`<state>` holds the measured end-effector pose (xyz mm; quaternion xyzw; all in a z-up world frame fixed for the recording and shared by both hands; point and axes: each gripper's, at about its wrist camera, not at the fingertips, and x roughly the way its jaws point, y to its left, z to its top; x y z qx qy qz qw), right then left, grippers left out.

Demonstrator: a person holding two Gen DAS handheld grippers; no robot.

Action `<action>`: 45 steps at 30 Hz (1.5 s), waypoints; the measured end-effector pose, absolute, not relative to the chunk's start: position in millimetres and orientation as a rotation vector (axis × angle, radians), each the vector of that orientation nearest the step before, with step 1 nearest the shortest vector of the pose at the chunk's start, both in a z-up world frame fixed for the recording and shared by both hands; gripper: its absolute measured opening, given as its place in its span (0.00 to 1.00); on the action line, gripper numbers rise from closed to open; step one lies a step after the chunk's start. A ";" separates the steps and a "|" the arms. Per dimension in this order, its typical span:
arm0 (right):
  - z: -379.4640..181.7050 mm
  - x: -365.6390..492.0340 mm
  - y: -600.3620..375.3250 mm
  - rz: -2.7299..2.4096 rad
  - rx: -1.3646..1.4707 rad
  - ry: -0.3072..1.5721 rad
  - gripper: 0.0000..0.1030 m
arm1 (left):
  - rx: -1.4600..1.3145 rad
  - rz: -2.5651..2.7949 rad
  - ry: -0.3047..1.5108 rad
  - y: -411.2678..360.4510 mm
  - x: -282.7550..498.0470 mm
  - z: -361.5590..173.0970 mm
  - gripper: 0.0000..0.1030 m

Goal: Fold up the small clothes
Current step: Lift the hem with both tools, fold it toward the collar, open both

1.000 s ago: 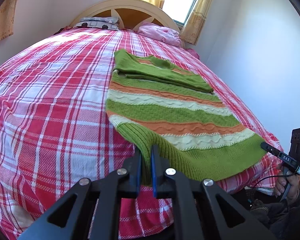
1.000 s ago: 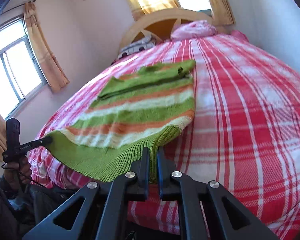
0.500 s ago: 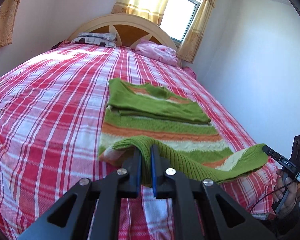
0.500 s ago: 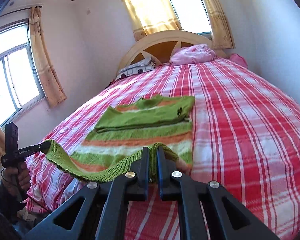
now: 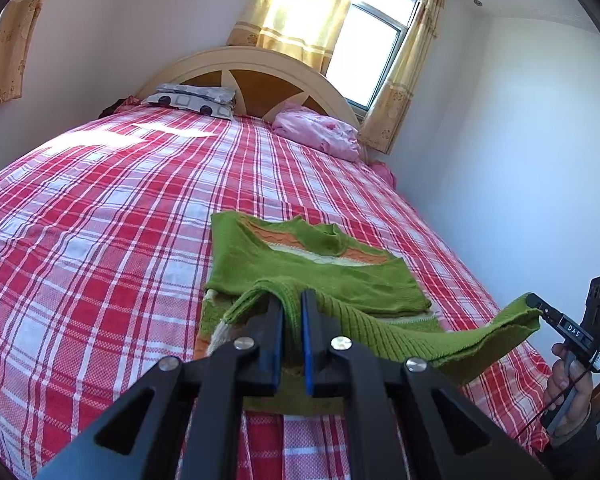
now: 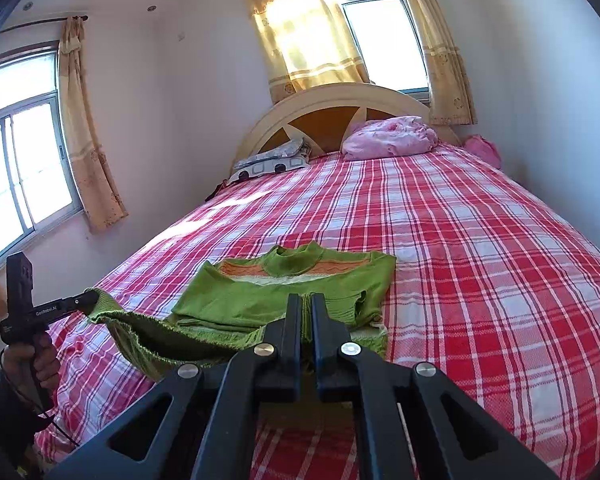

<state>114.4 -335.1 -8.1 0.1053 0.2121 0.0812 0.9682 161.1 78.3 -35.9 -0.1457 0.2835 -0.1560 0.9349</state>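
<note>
While the green striped sweater (image 5: 312,276) is spread on the near part of the plaid bed (image 5: 99,220), its hem is pinched at either corner by the closed left claw (image 5: 291,300) and right claw (image 6: 306,304) and held up over the folded sleeves.

This is a bedroom in a home. A wide bed (image 6: 480,240) fills nearly the whole room, spread with a red-and-white checked sheet. At its far end, toward twelve o'clock, stands an arched cream headboard (image 5: 251,64) with brown wooden panels. Against it lie a grey patterned pillow (image 5: 191,100) and, near one o'clock, a bundle of pink bedding (image 5: 320,132). Behind the headboard a sunlit window (image 6: 384,40) is hung with yellow curtains (image 6: 304,28). In the right wrist view a second curtained window (image 6: 23,168) sits at nine o'clock. The walls are plain and pale.
</note>
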 end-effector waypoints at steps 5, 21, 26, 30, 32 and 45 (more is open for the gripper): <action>-2.2 149.9 -341.7 0.157 0.218 0.437 0.04 | -0.299 -0.311 0.582 75.7 190.0 -32.7 0.08; -7.1 282.2 -353.0 0.120 0.178 0.513 0.04 | -0.291 -0.258 0.620 70.0 303.8 -38.8 0.08; -20.8 322.1 -358.8 0.110 0.164 0.564 0.04 | -0.284 -0.246 0.656 65.6 337.0 -52.8 0.08; -34.5 354.6 -363.5 0.099 0.171 0.611 0.04 | -0.285 -0.239 0.687 62.0 364.1 -63.3 0.08; -42.1 369.9 -365.2 0.091 0.179 0.631 0.04 | -0.278 -0.228 0.703 59.8 376.8 -69.4 0.08; -105.5 442.0 -380.6 -0.033 0.167 0.794 0.08 | -0.223 -0.135 0.764 48.1 420.9 -108.6 0.16</action>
